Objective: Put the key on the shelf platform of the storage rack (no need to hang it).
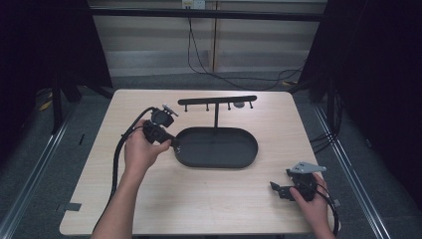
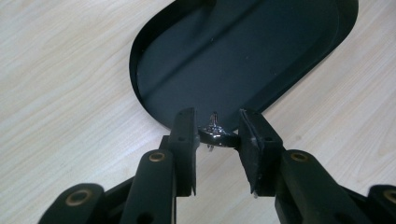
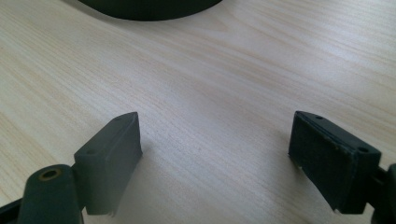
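At the left end of the black oval tray (image 1: pixel 217 148), the left hand-held gripper (image 2: pixel 215 133) is closed on a small shiny metal ring (image 2: pixel 216 135), a silvery piece with a little raised setting on top, pinched between the 2 black pads. In the left gripper view the ring sits just over the tray's near rim, with the pale wood desk (image 2: pixel 65 84) to either side and the dark tray floor stretching away beyond it. From the high view, the left hand-held gripper (image 1: pixel 171 142) is held in the person's left hand (image 1: pixel 141 149) right at the tray's left edge, its cable looping back toward the desk's front. Behind the tray stands a black T-shaped rack (image 1: pixel 217 102), a thin post carrying a crossbar with short pegs hanging beneath it; something small and pale sits near its right end, too small to make out. The right hand-held gripper (image 1: pixel 279 189) rests low near the front right corner of the desk, well apart from the tray, gripped by the right hand (image 1: pixel 311 199). In the right gripper view its jaws stand wide apart with nothing between them, bare wood grain below and the tray's dark edge (image 3: pixel 149 9) at the top.
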A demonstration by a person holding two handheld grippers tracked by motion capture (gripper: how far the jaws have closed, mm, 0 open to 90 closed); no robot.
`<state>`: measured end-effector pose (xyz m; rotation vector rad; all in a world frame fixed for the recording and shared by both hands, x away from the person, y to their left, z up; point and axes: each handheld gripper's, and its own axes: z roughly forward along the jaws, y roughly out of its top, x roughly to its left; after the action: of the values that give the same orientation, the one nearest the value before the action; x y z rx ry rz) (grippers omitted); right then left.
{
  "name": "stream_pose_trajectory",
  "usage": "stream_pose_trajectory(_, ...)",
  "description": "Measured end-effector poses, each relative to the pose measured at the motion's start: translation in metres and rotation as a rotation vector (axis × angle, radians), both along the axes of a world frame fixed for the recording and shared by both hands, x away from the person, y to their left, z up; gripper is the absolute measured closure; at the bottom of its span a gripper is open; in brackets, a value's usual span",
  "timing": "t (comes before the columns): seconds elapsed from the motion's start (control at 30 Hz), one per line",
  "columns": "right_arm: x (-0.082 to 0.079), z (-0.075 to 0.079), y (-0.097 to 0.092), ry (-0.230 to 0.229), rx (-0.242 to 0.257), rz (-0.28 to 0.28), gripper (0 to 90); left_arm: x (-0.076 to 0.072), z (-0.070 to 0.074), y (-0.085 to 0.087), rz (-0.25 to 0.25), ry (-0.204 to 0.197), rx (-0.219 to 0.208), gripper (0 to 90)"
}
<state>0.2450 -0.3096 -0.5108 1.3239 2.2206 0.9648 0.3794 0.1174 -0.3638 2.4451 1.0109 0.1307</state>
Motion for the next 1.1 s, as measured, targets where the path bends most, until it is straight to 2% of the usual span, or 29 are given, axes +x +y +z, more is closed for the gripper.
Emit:
stream_pose_trajectory(0.13, 0.000, 0.000, 0.000, -0.003, -0.001, 0.003, 16.5, 0.003, -0.002, -0.009, -0.016, -0.003, 0.007, 68.0)
stream_pose_trajectory(0.37, 0.000, 0.000, 0.000, -0.001, 0.000, 0.001, 16.5, 0.007, -0.007, -0.023, -0.015, -0.009, 0.007, 68.0)
stream_pose_trajectory(0.87, 0.000, 0.000, 0.000, 0.001, 0.002, 0.004, 16.4, 0.017, -0.034, -0.051, -0.021, -0.009, 0.016, 68.0)
stream_pose_trajectory(1.03, 0.000, 0.000, 0.000, -0.001, 0.000, 0.008, 16.5, 0.018, -0.042, -0.061, -0.019, -0.006, 0.004, 68.0)
stream_pose_trajectory(1.1, 0.000, 0.000, 0.000, -0.002, 0.001, 0.009, 16.5, 0.019, -0.045, -0.065, -0.025, -0.006, 0.018, 68.1)
